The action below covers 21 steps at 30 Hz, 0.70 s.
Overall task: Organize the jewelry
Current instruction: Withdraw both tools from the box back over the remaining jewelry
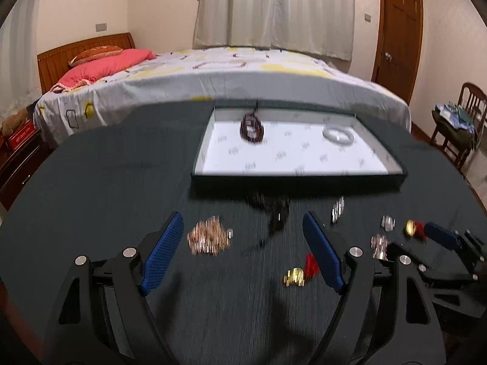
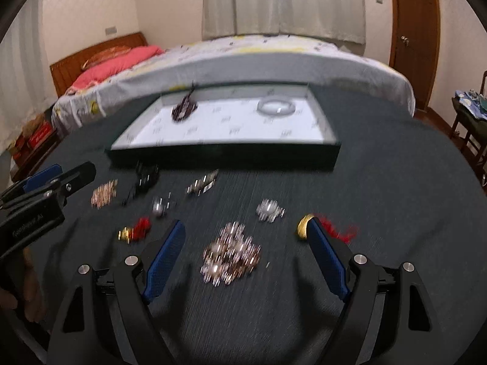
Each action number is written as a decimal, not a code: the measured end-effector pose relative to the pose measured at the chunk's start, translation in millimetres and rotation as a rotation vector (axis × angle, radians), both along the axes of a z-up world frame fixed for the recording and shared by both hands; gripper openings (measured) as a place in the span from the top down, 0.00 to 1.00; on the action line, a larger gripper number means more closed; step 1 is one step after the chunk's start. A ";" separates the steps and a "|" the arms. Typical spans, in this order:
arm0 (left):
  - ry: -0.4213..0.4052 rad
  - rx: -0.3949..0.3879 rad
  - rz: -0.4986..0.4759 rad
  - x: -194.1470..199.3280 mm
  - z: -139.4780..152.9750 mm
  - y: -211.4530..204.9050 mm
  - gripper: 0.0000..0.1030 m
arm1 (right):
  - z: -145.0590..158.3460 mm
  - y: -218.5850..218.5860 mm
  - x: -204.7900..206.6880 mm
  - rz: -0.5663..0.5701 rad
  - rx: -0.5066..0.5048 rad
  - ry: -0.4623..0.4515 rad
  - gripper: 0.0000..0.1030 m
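Note:
A shallow box [image 1: 395,179] [image 2: 331,152] with a white printed floor holds a dark beaded bracelet [image 1: 252,128] [image 2: 182,110] and a pale bangle [image 1: 338,135] [image 2: 276,106]. Loose jewelry lies on the dark cloth in front of it. My left gripper [image 1: 243,222] stands open over the cloth, with a rose-gold chain heap [image 1: 208,238] and a black piece [image 1: 275,213] between its fingers, untouched. My right gripper [image 2: 246,227] is open too, with a sparkling chain heap [image 2: 232,257] between its fingers. A gold bell with a red tassel [image 2: 304,226] sits by its right finger.
Another gold bell with a red tassel [image 1: 294,276] [image 2: 134,231], silver pieces [image 2: 269,210] [image 2: 202,184] and a pearl piece [image 2: 159,206] are scattered on the cloth. Behind the table stand a bed [image 1: 243,70], a wooden door [image 1: 398,30] and a chair [image 1: 465,121].

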<state>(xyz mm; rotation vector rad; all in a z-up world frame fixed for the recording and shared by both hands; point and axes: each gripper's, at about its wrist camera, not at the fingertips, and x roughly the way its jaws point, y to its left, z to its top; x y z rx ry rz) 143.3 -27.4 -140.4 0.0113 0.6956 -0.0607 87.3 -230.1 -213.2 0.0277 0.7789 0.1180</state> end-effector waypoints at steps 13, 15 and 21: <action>0.054 0.014 0.016 -8.8 -22.1 6.9 0.24 | -22.3 7.8 10.0 0.004 -0.050 0.085 0.24; 0.060 0.014 0.014 -9.0 -23.5 6.3 0.24 | -23.8 10.9 8.9 0.011 -0.073 0.083 0.26; 0.074 0.007 0.008 -7.7 -25.9 4.6 0.24 | -21.8 13.3 5.0 0.042 -0.072 0.069 0.54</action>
